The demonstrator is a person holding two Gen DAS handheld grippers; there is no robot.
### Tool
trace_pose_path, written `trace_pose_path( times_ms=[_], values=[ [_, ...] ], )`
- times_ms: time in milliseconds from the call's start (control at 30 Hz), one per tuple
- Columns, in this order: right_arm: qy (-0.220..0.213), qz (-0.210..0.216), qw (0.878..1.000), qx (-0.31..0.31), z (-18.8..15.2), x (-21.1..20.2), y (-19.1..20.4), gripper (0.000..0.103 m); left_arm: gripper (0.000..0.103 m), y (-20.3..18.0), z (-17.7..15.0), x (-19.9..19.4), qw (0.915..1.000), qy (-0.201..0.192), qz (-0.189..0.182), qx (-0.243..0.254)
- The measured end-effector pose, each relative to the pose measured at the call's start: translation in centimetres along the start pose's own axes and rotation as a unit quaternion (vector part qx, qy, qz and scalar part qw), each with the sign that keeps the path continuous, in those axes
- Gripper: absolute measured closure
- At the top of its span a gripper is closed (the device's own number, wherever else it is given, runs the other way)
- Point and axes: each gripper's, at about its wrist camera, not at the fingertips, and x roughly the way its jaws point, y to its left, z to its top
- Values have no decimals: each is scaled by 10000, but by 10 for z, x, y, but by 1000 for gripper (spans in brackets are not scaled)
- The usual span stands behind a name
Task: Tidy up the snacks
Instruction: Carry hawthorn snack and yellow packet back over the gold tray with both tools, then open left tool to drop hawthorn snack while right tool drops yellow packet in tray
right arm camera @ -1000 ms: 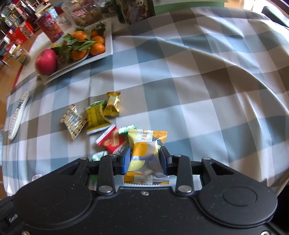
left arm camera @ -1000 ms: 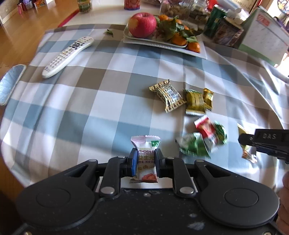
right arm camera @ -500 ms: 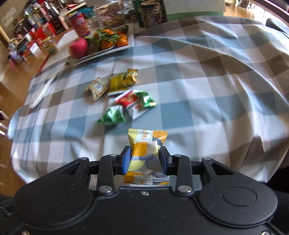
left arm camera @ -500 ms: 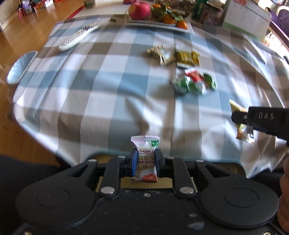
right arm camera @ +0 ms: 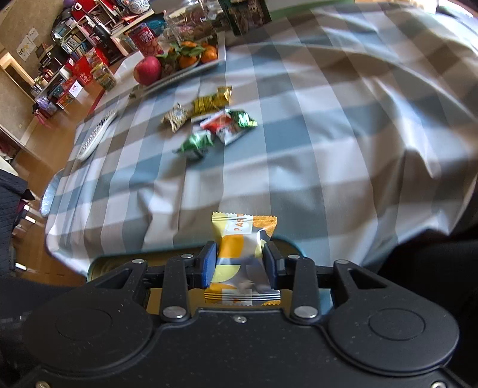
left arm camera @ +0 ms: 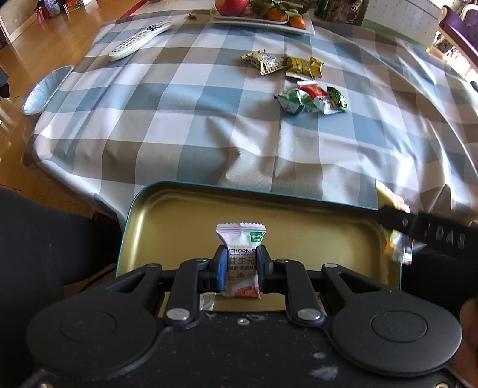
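Observation:
My left gripper (left arm camera: pixel 240 265) is shut on a small white hawthorn snack packet (left arm camera: pixel 241 256), held upright above a gold tin tray with a teal rim (left arm camera: pixel 167 221) that sits below the table's near edge. My right gripper (right arm camera: pixel 240 258) is shut on a yellow and grey pastry packet (right arm camera: pixel 239 253); the tray's rim (right arm camera: pixel 98 265) shows just under it. In the left wrist view the right gripper's finger and its packet (left arm camera: pixel 397 247) hang blurred over the tray's right side. Several wrapped snacks (left arm camera: pixel 298 80) lie on the checked tablecloth (left arm camera: pixel 179 119).
A white plate of fruit with a red apple (left arm camera: pixel 231 6) stands at the table's far side, a remote control (left arm camera: pixel 139 40) at the far left. A foil dish (left arm camera: pixel 44 89) sits off the table's left edge. A dark seat (left arm camera: pixel 44 238) lies beside the tray.
Both grippers have pulled back from the snack pile toward the table's near edge, each keeping its packet. The gold tray has come into view beneath them.

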Motion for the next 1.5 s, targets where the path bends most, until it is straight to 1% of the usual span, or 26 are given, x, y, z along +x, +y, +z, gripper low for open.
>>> trace_pose_path(
  times_ms=[67, 100, 133, 200, 300, 500, 667, 800, 967, 1033, 1167, 1267, 1367, 1433, 1500],
  values=[
    [26, 39, 10000, 58, -6, -2, -3, 61, 85, -1, 0, 0, 10000, 0, 43, -16],
    [37, 73, 9999, 69, -8, -2, -4, 75, 85, -1, 1, 1, 10000, -6, 57, -34],
    [88, 104, 9999, 74, -9, -2, -5, 78, 85, 0, 2, 1, 10000, -15, 75, -54],
    [137, 201, 9996, 120, -12, -1, -5, 78, 85, 1, 4, 3, 9999, -17, 123, -82],
    [114, 204, 9997, 74, -11, -1, -2, 78, 85, 4, 7, 7, 9997, 13, 191, -125],
    [113, 275, 9991, 286, -7, 1, -9, 78, 85, 10, 8, 14, 9997, 72, 154, -187],
    [234, 246, 9982, 490, -5, 8, -14, 78, 85, 12, 8, 20, 9996, 135, 100, -219],
    [318, 198, 9984, 429, -5, 12, -10, 77, 85, 12, 7, 25, 9995, 173, 129, -222],
    [367, 96, 9990, 244, -7, 16, -1, 74, 81, 12, 6, 31, 9994, 259, 130, -180],
    [310, 51, 9994, 124, -8, 15, 3, 73, 80, 11, 5, 29, 9996, 195, 147, -133],
    [50, -96, 9996, -260, -11, 9, 17, 73, 76, 10, 3, 23, 9998, -18, 196, -17],
    [-93, -156, 9981, -586, -13, 6, 28, 72, 73, 11, 3, 19, 9998, -156, 140, 4],
    [-55, -194, 9966, -798, -15, 7, 37, 72, 71, 13, 5, 15, 9995, -288, 93, 2],
    [70, -323, 9953, -913, -16, 12, 42, 72, 68, 14, 6, 13, 9991, -403, 108, 30],
    [174, -416, 9942, -980, -17, 18, 45, 72, 68, 14, 7, 10, 9985, -520, 125, 76]
  ],
)
